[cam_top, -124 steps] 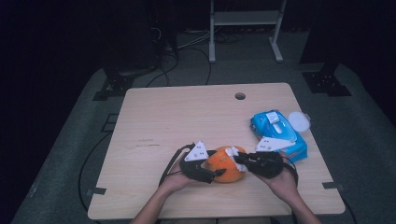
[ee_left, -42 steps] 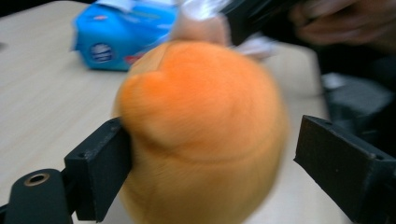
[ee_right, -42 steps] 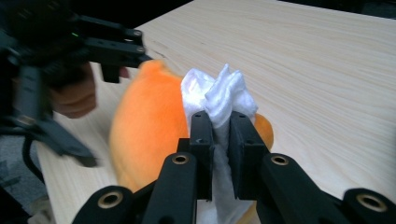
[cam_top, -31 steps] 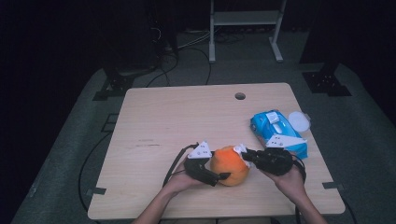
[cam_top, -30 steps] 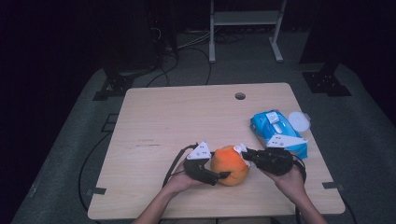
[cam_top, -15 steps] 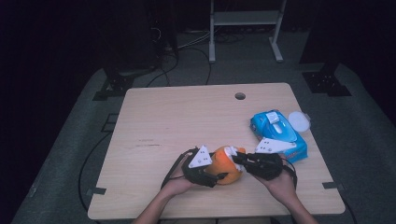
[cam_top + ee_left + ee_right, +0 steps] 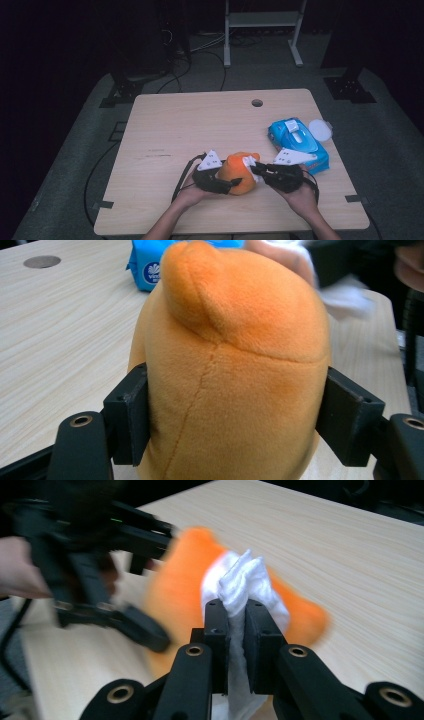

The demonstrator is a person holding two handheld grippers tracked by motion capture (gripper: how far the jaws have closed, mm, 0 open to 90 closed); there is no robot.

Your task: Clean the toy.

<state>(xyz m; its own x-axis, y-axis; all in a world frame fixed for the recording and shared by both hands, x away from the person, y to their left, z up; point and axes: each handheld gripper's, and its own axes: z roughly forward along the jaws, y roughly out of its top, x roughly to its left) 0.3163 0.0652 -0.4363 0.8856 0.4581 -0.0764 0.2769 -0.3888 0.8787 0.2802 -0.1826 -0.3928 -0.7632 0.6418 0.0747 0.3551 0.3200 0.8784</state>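
Blue wipes pack (image 7: pixel 298 144) lies flat on surface (image 7: pixel 200 125) w/ flap shut, white lid (image 7: pixel 320 130) beside it. Orange plush toy (image 7: pixel 239 172) sits at near edge, upright, long axis vertical, ear up top. Left hand-held gripper (image 7: pixel 235 425) clamps toy's sides. Right hand-held gripper (image 7: pixel 235 630) pinches white wipe (image 7: pixel 242 582) against toy.

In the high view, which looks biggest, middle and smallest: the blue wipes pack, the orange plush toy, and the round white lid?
1. Wipes pack, biggest.
2. Plush toy, a bit smaller, though the tongs hide part of it.
3. White lid, clearly smallest.
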